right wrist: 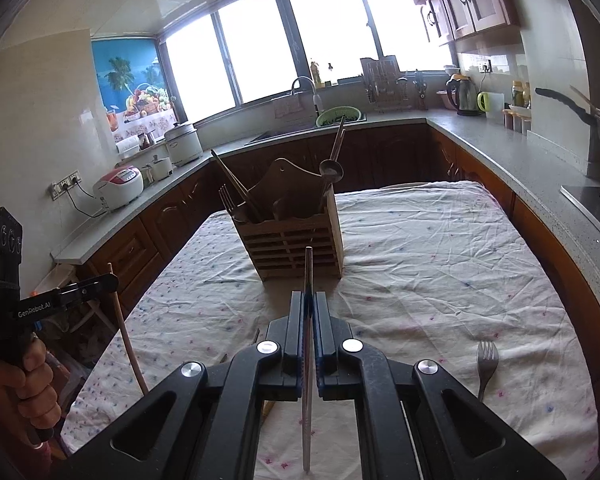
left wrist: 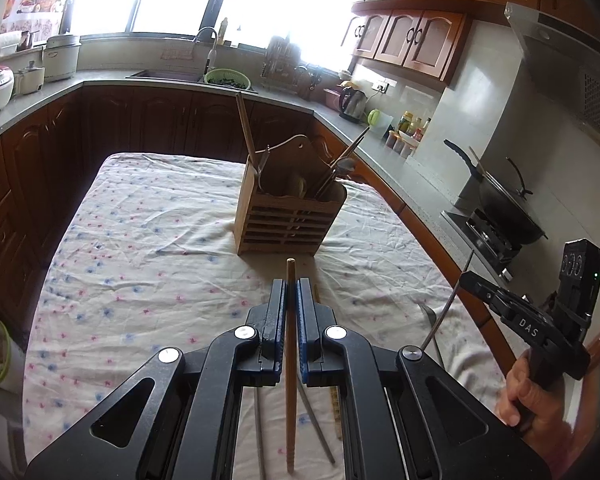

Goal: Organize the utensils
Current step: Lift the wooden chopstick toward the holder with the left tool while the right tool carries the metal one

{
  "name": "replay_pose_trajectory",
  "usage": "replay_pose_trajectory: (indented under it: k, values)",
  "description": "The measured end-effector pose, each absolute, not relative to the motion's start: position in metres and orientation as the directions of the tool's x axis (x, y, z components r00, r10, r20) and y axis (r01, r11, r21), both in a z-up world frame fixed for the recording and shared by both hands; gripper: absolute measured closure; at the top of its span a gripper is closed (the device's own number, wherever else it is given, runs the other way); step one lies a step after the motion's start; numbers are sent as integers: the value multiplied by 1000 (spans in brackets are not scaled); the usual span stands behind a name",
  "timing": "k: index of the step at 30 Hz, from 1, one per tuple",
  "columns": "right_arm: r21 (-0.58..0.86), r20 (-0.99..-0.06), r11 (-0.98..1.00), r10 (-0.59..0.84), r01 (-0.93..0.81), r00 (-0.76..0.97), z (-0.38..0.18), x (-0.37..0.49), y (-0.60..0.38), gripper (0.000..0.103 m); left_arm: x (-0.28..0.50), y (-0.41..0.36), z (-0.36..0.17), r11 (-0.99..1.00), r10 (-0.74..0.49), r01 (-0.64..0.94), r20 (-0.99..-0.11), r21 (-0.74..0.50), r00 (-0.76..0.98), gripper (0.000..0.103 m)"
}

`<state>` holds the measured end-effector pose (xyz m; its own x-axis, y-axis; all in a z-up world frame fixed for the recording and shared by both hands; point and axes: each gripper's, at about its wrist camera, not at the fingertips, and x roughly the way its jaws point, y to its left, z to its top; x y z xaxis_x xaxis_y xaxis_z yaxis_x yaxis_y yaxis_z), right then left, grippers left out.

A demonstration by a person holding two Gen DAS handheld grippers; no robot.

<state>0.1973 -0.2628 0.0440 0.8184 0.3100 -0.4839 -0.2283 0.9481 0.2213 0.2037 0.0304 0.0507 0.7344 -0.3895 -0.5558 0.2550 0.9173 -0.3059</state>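
Across the middle of both views spreads a table [left wrist: 140,240] under a flower-dotted cloth, with one slatted wooden holder [left wrist: 288,216] at centre, its utensils too crowded to count. At bottom centre, the left gripper [left wrist: 291,292], marked "GenRobot.AI", pinches one wooden chopstick [left wrist: 290,380]. The right gripper [right wrist: 309,304], marked "DAS", pinches one metal chopstick [right wrist: 308,360]. One fork [right wrist: 486,364] lies at lower right.

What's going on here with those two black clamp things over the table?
A person is sorting utensils with a hand-held gripper in each hand. The left gripper is shut on a wooden chopstick; the right gripper is shut on a metal chopstick. Both point toward the wooden holder on the cloth-covered table, which already has some utensils in it. A fork and a few more sticks lie on the cloth.
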Motion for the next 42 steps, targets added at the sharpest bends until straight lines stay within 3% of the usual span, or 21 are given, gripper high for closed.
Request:
replay_pose_trajectory:
  k: [24, 42]
  values:
    - [206, -423, 948, 311, -244, 851, 69, 196, -257, 100, 201, 45, 82, 913, -379, 238, -470, -333, 797, 99]
    - [210, -326, 943, 318, -260, 890, 110, 255, -254, 100, 261, 39, 124, 910, -370, 244, -395, -334, 841, 99]
